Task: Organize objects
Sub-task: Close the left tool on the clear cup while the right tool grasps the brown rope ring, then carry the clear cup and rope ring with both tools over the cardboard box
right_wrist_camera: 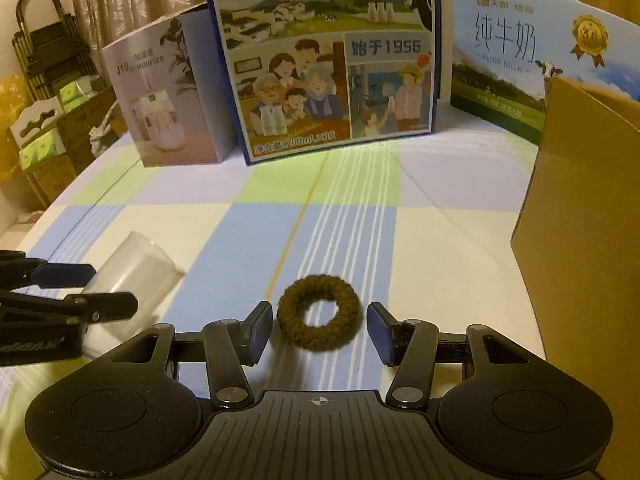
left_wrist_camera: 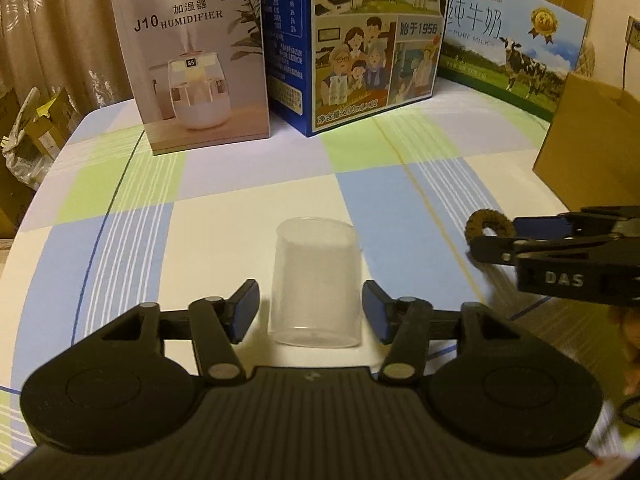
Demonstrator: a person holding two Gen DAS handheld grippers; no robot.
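Left gripper (left_wrist_camera: 310, 312): jaws wide, one pad on each side of the cup (left_wrist_camera: 314, 284), a clear gap on both sides, no contact. The cup stands upright on the cloth (left_wrist_camera: 224, 184), mouth up, centred between the pads. Judgement: the claw is lined up for a side grasp and has only to close.

Right gripper (right_wrist_camera: 318, 330): jaws wide, straddling the ring (right_wrist_camera: 319, 312), a brown woven hair tie lying flat on the cloth. The left pad sits just beside the ring's edge, possibly touching; the right pad stands apart. Nothing is held. Judgement: a flat, soft ring calls for low pads and a pinch across its width, or it may slip under them.

Placement: cup and ring lie near each other at the near middle of the table, so the two grippers work side by side, close together. Risk of the claws knocking one another if either swings inward.

Room: open cloth lies ahead of both things. The humidifier box (left_wrist_camera: 196, 72) and milk box (left_wrist_camera: 360, 44) stand at the far edge, well apart. A brown carton (right_wrist_camera: 584, 216) stands near the right gripper's right side, limiting movement there. The table's left edge curves away, well apart from the cup.
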